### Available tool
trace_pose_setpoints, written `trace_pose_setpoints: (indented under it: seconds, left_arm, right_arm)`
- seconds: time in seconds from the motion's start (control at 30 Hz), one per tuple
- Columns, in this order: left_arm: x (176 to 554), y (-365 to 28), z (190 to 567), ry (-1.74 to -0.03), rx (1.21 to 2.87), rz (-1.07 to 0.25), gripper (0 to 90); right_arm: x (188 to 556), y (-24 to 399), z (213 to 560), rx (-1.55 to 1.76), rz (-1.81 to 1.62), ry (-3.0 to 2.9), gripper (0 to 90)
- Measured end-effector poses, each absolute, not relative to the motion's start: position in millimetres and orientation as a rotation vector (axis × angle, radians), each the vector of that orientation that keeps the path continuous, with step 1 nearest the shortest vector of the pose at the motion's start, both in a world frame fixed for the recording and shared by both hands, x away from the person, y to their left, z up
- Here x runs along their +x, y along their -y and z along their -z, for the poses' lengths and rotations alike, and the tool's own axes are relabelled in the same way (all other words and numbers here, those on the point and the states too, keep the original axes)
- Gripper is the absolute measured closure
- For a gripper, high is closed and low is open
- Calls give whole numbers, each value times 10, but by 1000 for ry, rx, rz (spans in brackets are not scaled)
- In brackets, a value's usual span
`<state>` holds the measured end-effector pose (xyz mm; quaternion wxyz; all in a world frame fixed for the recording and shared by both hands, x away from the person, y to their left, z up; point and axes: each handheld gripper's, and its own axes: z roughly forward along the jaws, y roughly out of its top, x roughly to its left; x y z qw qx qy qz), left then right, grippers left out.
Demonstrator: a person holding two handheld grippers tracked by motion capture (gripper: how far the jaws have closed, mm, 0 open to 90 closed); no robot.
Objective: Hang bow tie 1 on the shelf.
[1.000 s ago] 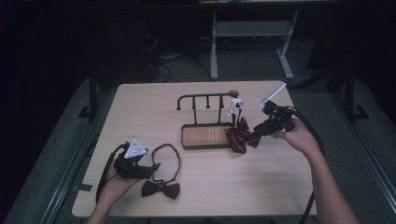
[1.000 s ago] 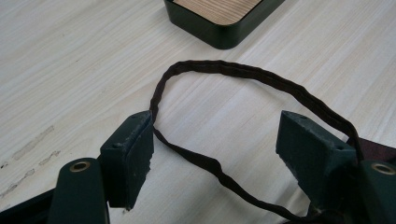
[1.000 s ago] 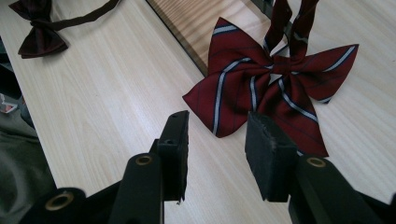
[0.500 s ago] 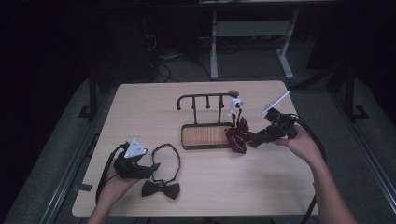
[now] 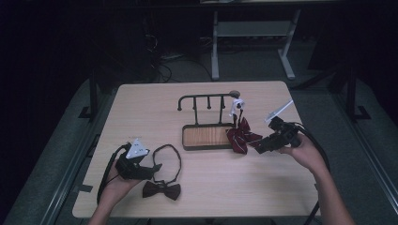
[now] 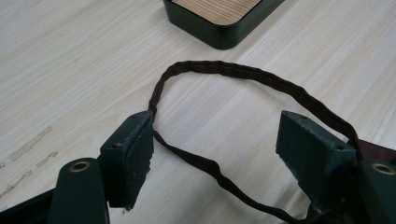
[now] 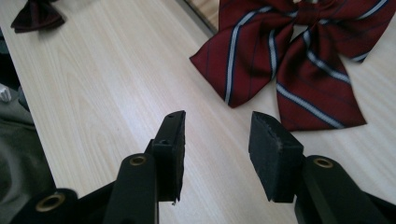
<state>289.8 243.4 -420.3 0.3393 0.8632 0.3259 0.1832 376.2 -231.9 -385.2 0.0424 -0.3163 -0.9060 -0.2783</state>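
A dark red bow tie with pale stripes (image 5: pixel 241 136) hangs by its white neckband from the right end of a black hook rack (image 5: pixel 206 99) and rests at the edge of the rack's wooden base (image 5: pixel 206 137). My right gripper (image 5: pixel 259 148) is just right of it, low over the table. Its jaws have just been opening, and in the right gripper view (image 7: pixel 218 119) nothing is between them, with the striped tie (image 7: pixel 299 65) a little ahead. My left gripper (image 5: pixel 155 168) is open, and the strap (image 6: pixel 224 70) of a dark brown bow tie (image 5: pixel 162 190) lies on the table between its jaws (image 6: pixel 217 126).
The light wooden table (image 5: pixel 155 112) has bare room at its far left and along the front right. A corner of the rack's base (image 6: pixel 219 23) lies ahead of the left gripper. Metal desk legs (image 5: pixel 215 51) stand on the dark floor beyond the table.
My right hand has sunk toward the table and drawn slightly back from the striped tie, and its jaws stand a little wider. The left hand and the brown bow tie have not moved.
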Motion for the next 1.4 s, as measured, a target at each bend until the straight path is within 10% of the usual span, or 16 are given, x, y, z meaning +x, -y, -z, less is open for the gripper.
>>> trace_pose_setpoints:
  seconds: [1.4]
  left_arm:
    - [2923, -2428, 4231, -864, 2259, -469, 281]
  right_arm:
    - [3316, 2456, 4119, -986, 945, 2759, 552]
